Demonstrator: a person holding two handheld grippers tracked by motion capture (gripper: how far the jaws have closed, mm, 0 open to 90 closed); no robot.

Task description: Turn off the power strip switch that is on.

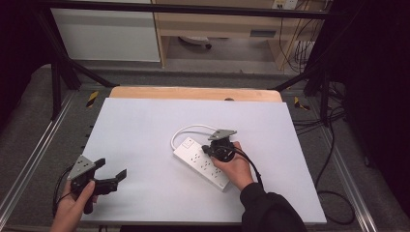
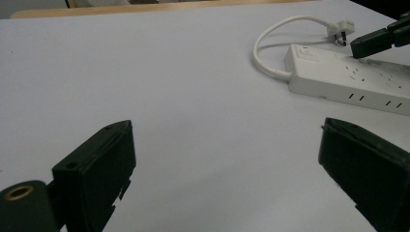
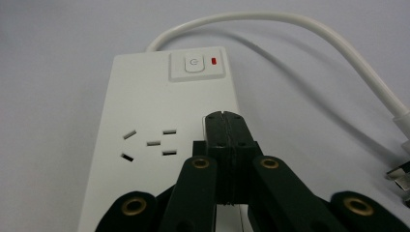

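The power strip (image 1: 200,162) lies flat, right of the worktop's (image 1: 145,130) middle, slanting toward the near edge, its white cord (image 1: 186,130) looping back to a plug (image 2: 342,30) beside its switch end. The right gripper (image 3: 223,121) hangs over the strip just short of the switch (image 3: 194,64), jaws pressed together on nothing. The left gripper (image 1: 112,169) sits at the near left corner, jaws spread wide, pointing toward the strip.
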